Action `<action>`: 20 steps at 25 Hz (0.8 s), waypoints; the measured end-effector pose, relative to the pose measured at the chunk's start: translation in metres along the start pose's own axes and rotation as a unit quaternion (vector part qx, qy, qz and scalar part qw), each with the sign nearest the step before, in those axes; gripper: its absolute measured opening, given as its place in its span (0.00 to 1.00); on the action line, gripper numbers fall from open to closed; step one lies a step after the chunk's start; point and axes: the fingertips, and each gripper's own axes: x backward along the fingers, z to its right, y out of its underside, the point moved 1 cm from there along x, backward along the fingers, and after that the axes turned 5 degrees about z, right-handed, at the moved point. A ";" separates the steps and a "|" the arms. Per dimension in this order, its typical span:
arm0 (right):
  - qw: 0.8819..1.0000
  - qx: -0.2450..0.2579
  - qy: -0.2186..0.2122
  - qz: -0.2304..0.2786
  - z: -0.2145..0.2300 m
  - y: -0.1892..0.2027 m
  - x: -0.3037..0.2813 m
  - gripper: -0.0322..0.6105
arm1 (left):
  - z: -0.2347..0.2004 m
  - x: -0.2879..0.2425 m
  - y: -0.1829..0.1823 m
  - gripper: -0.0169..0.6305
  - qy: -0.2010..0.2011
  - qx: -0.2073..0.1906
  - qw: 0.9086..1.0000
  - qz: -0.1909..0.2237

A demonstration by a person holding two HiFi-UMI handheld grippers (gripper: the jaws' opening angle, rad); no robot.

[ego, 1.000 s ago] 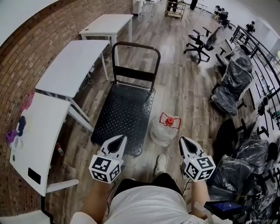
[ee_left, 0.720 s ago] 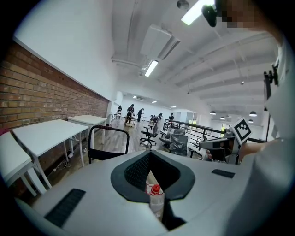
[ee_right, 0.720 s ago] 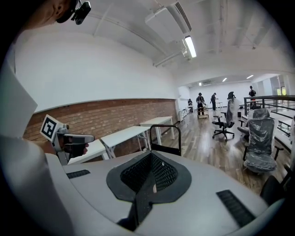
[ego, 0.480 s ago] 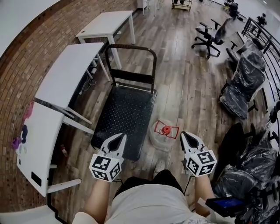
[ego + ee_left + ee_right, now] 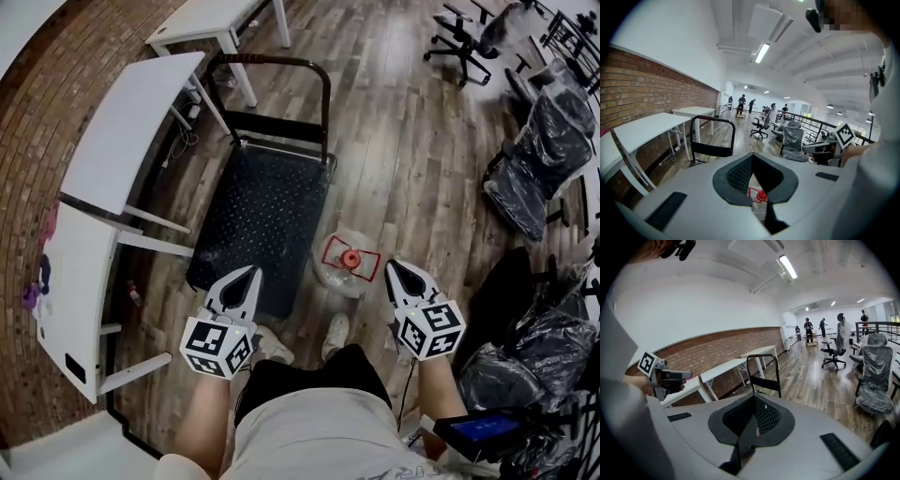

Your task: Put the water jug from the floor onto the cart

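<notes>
the water jug (image 5: 344, 265) stands upright on the wooden floor (image 5: 412, 169), clear plastic with a red cap (image 5: 350, 257) and a red handle frame around the neck. it is not on the cart (image 5: 262, 216): it stands just beside the near right corner of the black platform, and we cannot tell if it touches the edge. the platform is bare, and its black push handle (image 5: 272, 62) stands upright at the far end

in the head view the jug is between the two tongs and a little beyond their tips. the left tongs (image 5: 249, 274) hang over the near edge of the cart and the right tongs (image 5: 393, 269) are to the right of the jug, both apart from it. both tongs are pressed together to a point and pinch nothing. in the left gripper view we see the jug (image 5: 758, 199) through the slit under the tips

our shoe (image 5: 333, 336) is near the jug. white worktops (image 5: 122, 141) stand left of the cart along a brick wall (image 5: 56, 103), and chairs wrapped in plastic (image 5: 539, 150) stand well apart on the right
</notes>
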 end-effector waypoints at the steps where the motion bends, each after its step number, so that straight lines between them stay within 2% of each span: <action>1: 1.000 0.001 0.000 -0.005 0.001 0.003 -0.006 0.05 | -0.002 -0.003 0.003 0.03 0.001 0.001 1.000 -0.005; 8: 0.999 0.005 0.032 -0.039 0.013 0.042 -0.041 0.05 | -0.022 -0.027 0.038 0.03 0.017 0.015 0.999 -0.037; 15: 0.995 0.003 0.058 -0.084 0.034 0.104 -0.092 0.06 | -0.059 -0.079 0.084 0.02 0.023 -0.002 0.997 -0.072; 20: 0.991 -0.003 0.070 -0.113 0.049 0.153 -0.118 0.13 | -0.072 -0.104 0.118 0.02 0.024 -0.001 0.996 -0.081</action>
